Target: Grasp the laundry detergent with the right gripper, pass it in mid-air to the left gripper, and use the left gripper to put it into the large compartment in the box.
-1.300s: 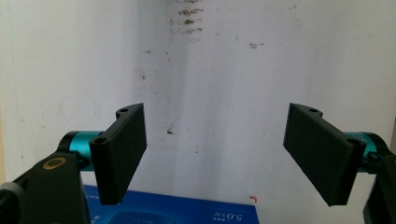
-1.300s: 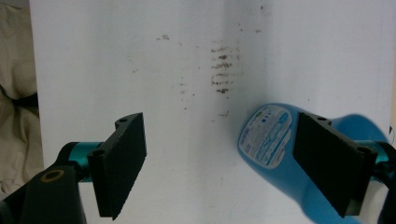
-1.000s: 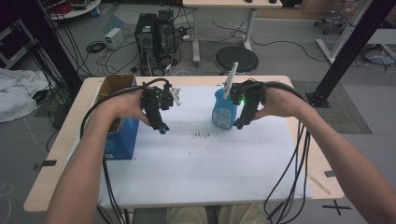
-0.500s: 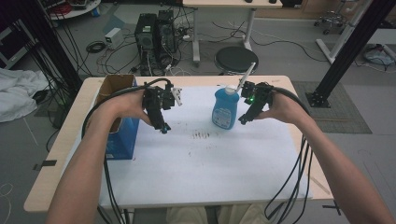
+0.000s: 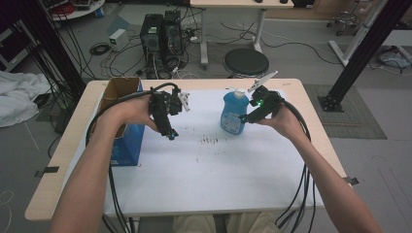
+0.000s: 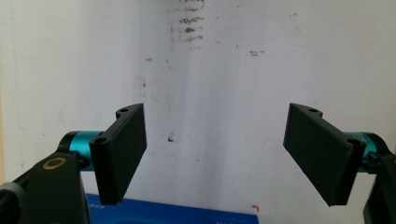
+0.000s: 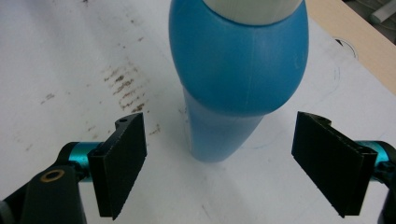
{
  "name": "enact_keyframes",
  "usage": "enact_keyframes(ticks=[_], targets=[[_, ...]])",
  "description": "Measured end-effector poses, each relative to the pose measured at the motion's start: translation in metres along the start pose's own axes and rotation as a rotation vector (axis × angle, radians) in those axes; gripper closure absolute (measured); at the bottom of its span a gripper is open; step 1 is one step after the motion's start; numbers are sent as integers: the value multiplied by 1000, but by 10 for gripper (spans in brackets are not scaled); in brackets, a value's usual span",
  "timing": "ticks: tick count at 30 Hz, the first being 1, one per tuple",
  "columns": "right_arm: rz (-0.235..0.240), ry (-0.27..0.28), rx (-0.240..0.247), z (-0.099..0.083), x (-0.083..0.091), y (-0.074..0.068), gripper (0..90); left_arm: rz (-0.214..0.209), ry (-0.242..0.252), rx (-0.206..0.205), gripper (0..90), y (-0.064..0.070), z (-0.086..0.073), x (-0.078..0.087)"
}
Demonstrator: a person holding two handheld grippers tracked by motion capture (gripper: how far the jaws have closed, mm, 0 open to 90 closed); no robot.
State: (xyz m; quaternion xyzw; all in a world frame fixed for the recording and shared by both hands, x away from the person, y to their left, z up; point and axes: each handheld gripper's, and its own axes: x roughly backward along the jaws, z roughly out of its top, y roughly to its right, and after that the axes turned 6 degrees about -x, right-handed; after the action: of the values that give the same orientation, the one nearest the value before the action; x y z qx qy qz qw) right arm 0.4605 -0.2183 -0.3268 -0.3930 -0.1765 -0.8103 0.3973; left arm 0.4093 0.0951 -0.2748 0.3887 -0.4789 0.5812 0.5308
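At the table's left edge sits our blue box (image 5: 127, 141). Our left gripper (image 5: 167, 130) hangs beside it, jaws wide apart, holding nothing. Toward the far edge the blue bottle (image 5: 233, 112) stands upright, our right gripper (image 5: 247, 118) just beside it, spread wide and empty.

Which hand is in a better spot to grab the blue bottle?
Probably the right. The right gripper has its jaws open, with the blue bottle standing just ahead between them. The left gripper is over by the blue box.
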Motion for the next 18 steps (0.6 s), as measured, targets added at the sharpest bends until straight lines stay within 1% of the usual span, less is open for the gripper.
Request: enact_keyframes(ticks=[3, 4, 5, 6, 7, 9, 10, 11, 12, 14, 17, 18], targets=[[-7, 15, -17, -5, -9, 1, 171, -4, -2, -2, 215, 0, 1, -2], [-7, 15, -17, -5, -9, 1, 171, -4, -2, -2, 215, 0, 1, -2], [-7, 29, -28, -8, -16, 2, 171, -3, 1, 0, 215, 0, 0, -2], [-10, 34, -30, -9, -17, 2, 171, -4, 2, 2, 215, 1, 0, -3], [-20, 54, -32, -11, -19, 2, 171, -4, 2, 3, 215, 1, 0, -3], [-18, 86, -42, -13, -21, 2, 171, -2, 3, 3, 215, 1, -1, -3], [-18, 86, -42, -13, -21, 2, 171, -2, 3, 3, 215, 1, -1, -3], [-11, 112, -48, -15, -22, 2, 171, -6, 0, 3, 215, 2, -2, -5], [-6, 125, -50, -16, -24, 3, 171, -7, 0, 5, 215, 2, -2, -5], [4, 140, -59, -17, -27, 3, 171, -7, 4, 7, 215, 2, -3, -6], [-7, 143, -58, -17, -32, 4, 172, -13, 8, 13, 215, 2, -4, -8], [0, 150, -61, -18, -33, 5, 171, -16, 8, 12, 215, 3, -4, -8]])
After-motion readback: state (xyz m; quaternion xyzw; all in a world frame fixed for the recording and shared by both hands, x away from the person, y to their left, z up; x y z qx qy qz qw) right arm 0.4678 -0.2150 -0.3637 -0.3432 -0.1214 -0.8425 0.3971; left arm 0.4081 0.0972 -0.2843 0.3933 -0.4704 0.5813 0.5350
